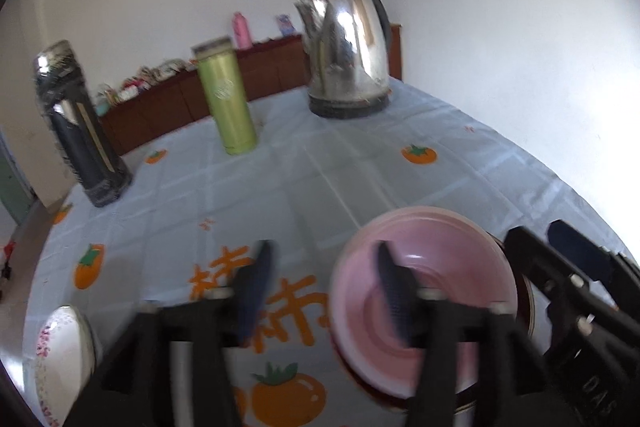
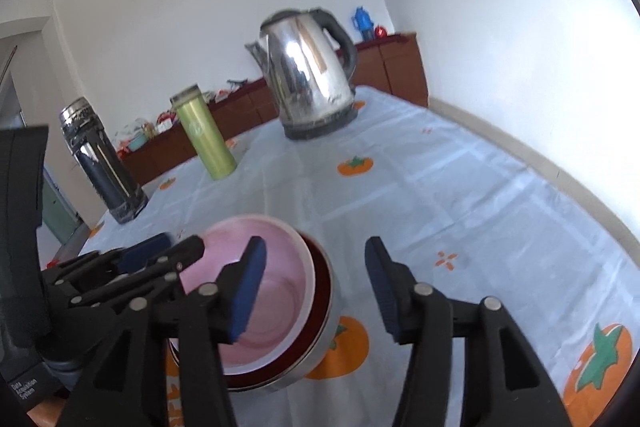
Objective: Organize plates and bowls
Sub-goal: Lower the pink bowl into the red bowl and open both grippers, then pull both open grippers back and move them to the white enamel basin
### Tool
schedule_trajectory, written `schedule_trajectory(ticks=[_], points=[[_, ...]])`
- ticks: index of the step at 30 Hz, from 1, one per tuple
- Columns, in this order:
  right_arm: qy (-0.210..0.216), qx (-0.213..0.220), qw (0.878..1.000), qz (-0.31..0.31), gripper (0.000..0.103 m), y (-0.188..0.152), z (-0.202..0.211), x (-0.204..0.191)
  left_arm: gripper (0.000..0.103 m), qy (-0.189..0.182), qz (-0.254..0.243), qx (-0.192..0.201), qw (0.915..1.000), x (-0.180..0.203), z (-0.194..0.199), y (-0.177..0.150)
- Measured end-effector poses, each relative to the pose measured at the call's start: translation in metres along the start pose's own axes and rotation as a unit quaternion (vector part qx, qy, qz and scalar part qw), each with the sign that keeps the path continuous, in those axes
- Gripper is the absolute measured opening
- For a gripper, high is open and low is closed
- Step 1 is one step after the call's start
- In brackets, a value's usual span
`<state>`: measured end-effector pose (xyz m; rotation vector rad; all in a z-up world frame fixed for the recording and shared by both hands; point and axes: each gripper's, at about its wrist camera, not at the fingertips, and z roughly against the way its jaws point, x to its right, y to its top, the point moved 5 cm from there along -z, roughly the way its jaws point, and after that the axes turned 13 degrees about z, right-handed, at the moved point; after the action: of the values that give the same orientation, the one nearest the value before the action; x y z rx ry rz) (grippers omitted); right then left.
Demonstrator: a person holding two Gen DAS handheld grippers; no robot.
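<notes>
Both claws — left claw (image 1: 320,291), right claw (image 2: 316,287) — gaped wide, holding nothing. Pink bowl (image 1: 440,291) sat nested in a red-rimmed bowl (image 2: 324,291) — floral plate (image 1: 64,355) apparently remained unstacked.

Glossy pink round bowl (image 1: 444,291) (image 2: 276,291) sits upright, nested inside a larger bowl with dark red interior and pale outer wall (image 2: 322,311), stack resting on the tablecloth near its front edge. White plate with pink floral rim (image 1: 60,359) lies well apart, at the cloth's left edge, partly cropped.
</notes>
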<state>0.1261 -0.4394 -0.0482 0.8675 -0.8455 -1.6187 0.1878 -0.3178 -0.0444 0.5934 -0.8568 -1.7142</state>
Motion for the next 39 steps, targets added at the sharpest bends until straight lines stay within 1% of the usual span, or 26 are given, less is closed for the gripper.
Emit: schedule_trajectory(ticks=[1, 2, 5, 9, 12, 16, 20, 25, 31, 39], points=[[-0.004, 0.003, 1.0, 0.003, 0.055, 0.001, 0.001, -0.001, 0.075, 0.004, 0.005, 0.012, 0.9999, -0.004, 0.005, 0.001], [-0.009, 0.006, 1.0, 0.005, 0.057, 0.002, 0.003, -0.002, 0.076, 0.006, 0.012, 0.025, 0.9996, -0.008, 0.012, 0.003], [-0.027, 0.017, 0.999, 0.014, 0.064, 0.003, 0.009, -0.003, 0.076, 0.003, 0.023, 0.033, 0.9992, -0.015, 0.021, 0.005], [-0.052, 0.033, 0.998, 0.034, 0.064, 0.006, 0.018, -0.007, 0.076, 0.0, 0.041, 0.042, 0.9983, -0.029, 0.033, 0.005], [-0.068, 0.052, 0.995, 0.052, 0.067, 0.009, 0.027, -0.012, 0.076, 0.005, 0.045, 0.057, 0.9974, -0.038, 0.045, 0.002], [-0.098, 0.074, 0.989, 0.086, 0.068, 0.011, 0.037, -0.023, 0.076, 0.012, 0.049, 0.07, 0.9963, -0.051, 0.058, -0.004], [-0.125, 0.095, 0.981, 0.115, 0.072, 0.01, 0.046, -0.034, 0.076, 0.012, 0.059, 0.078, 0.9951, -0.065, 0.07, -0.012], [-0.139, 0.109, 0.976, 0.124, 0.073, 0.009, 0.056, -0.041, 0.076, 0.017, 0.079, 0.096, 0.9921, -0.085, 0.089, -0.023], [-0.166, 0.119, 0.969, 0.14, 0.074, 0.003, 0.066, -0.051, 0.076, 0.025, 0.084, 0.119, 0.989, -0.103, 0.109, -0.038], [-0.175, 0.122, 0.966, 0.149, 0.074, -0.005, 0.074, -0.065, 0.076, 0.027, 0.081, 0.126, 0.9883, -0.115, 0.122, -0.051]])
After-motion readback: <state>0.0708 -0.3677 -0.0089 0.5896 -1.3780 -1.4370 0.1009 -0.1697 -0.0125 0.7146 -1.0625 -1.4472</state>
